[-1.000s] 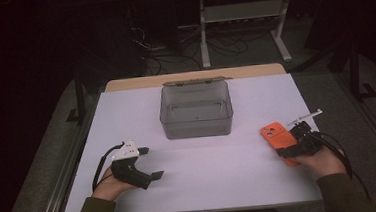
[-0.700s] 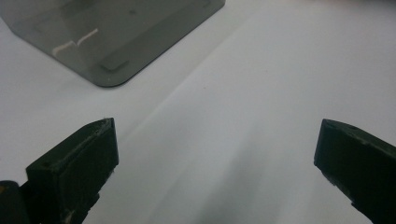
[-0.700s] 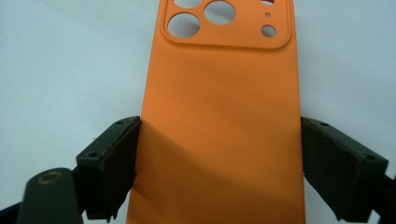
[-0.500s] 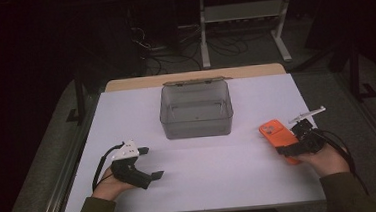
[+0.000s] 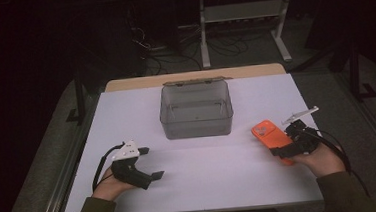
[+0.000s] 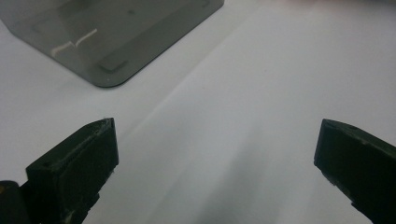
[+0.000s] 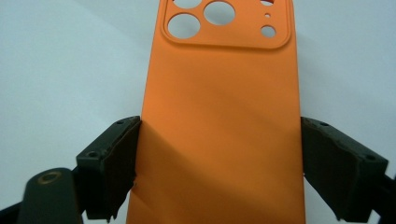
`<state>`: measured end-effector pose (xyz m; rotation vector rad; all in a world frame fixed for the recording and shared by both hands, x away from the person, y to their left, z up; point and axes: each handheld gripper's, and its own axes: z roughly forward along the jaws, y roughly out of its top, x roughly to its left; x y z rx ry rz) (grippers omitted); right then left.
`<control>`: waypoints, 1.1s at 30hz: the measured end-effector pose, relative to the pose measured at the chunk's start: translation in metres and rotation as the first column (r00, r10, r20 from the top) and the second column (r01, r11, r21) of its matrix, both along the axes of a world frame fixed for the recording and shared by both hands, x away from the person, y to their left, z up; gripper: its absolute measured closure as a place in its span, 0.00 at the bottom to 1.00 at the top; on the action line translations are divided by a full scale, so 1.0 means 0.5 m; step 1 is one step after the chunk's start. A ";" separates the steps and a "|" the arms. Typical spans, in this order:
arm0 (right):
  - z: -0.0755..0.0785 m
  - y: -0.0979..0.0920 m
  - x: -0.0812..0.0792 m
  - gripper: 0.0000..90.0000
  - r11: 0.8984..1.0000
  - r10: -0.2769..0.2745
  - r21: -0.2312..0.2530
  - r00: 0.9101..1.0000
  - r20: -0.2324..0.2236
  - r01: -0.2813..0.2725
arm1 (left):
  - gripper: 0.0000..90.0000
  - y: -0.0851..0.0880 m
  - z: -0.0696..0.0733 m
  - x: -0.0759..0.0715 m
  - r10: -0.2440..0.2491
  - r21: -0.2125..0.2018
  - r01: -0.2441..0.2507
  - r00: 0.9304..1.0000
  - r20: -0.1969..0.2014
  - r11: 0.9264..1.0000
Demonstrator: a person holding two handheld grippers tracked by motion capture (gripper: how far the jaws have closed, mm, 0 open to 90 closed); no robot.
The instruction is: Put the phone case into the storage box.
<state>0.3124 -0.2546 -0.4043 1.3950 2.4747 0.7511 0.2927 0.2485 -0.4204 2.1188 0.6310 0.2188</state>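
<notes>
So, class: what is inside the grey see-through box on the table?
The grey box stands open at the top, and through its tinted walls just its bare floor shows. Nothing lies in it. The orange phone case is outside, between the right gripper jaws.

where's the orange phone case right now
In the high view the orange phone case sits on the table's right side, between the right tongs, right of the grey box.

The orange phone case (image 7: 219, 130) looks like smooth matt silicone, the smoky translucent box (image 5: 196, 110) like glossy hard plastic, and the white counter (image 5: 215, 169) cover looks smooth and matt.
</notes>
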 end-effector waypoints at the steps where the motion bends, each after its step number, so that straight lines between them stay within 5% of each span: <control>1: 0.000 0.003 0.000 0.17 1.000 0.010 0.000 1.000 0.005 -0.010 | 0.00 0.000 0.000 0.000 0.000 0.000 0.000 1.000 0.000 1.000; 33: 0.006 0.097 -0.005 0.17 0.982 0.187 0.029 0.982 0.005 -0.187 | 0.00 -0.002 0.000 -0.001 -0.002 0.002 0.002 1.000 -0.001 1.000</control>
